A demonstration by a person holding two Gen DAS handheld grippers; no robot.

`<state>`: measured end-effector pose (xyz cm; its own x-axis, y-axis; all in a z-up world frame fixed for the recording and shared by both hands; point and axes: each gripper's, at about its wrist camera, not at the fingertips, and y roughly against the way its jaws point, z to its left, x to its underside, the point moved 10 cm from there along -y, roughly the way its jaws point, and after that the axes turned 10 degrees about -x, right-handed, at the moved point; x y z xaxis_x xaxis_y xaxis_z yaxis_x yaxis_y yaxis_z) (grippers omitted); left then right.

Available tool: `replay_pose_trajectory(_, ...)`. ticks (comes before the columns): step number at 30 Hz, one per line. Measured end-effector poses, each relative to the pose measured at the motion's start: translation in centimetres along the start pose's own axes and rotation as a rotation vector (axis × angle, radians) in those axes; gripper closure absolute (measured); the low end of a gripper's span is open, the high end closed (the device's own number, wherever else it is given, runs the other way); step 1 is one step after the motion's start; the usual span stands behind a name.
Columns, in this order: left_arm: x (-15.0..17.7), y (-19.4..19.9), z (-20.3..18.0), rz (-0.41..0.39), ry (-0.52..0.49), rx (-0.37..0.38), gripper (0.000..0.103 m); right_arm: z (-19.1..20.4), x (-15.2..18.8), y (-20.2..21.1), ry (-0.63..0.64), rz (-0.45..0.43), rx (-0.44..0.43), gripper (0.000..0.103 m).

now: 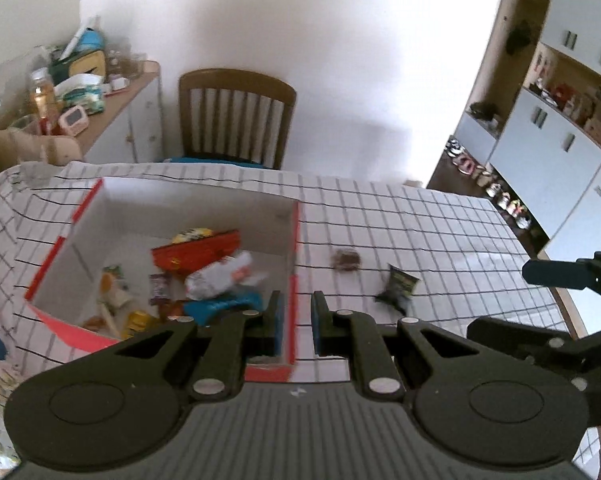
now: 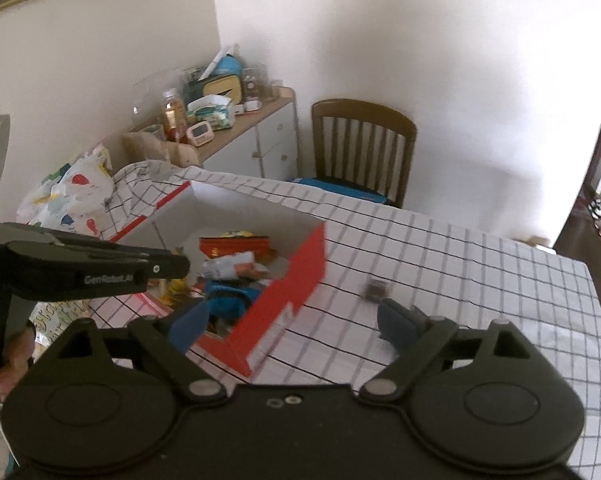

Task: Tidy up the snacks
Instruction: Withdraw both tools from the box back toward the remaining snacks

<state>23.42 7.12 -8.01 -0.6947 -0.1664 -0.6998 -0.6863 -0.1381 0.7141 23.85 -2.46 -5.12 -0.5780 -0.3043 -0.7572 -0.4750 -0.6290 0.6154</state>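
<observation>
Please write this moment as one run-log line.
left gripper: open, empty | right gripper: open, empty | box: holds snacks | on table: brown snack, dark packet

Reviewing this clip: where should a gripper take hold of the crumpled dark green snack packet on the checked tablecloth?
Probably the crumpled dark green snack packet's raised upper edge, approached from above by the open right gripper. The packet lies loose on the checked tablecloth, outside the red-and-white box, nothing crowding it.

a lived-in home dining room: a table under a white black-checked tablecloth (image 1: 420,216), a brown slatted wooden chair (image 1: 236,116) against a plain white wall, a white sideboard (image 2: 260,136) cluttered with jars and tins, tall white cupboards with open shelves (image 1: 556,92), and shoes lined along the floor (image 1: 488,180).
</observation>
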Motion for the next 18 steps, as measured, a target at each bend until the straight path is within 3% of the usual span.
replay_pose_trajectory(7,1.1,-1.0,-4.2,0.027,-0.009,0.045,0.089,-4.5,2.0,2.6,-0.031,-0.005,0.023,0.009)
replay_pose_trajectory(8,1.3,-1.2,-4.7,0.031,-0.012,0.052,0.082,-5.4,2.4,3.0,-0.043,-0.007,0.026,0.009)
replay_pose_trajectory(10,1.7,-1.6,-5.7,0.035,-0.016,0.062,0.056,-6.7,3.0,3.4,-0.064,-0.007,0.028,0.009)
replay_pose_trajectory(11,1.8,-1.8,-6.1,0.034,-0.017,0.062,0.032,-7.5,3.2,3.6,-0.076,-0.008,0.03,0.009)
replay_pose_trajectory(12,1.9,-1.9,-6.5,0.029,-0.019,0.06,0.023,-8.2,3.5,3.9,-0.084,-0.008,0.035,0.009)
replay_pose_trajectory(18,2.4,-3.8,-8.9,0.039,-0.035,0.086,0.023,-11.8,4.1,4.5,-0.122,-0.006,0.067,0.007)
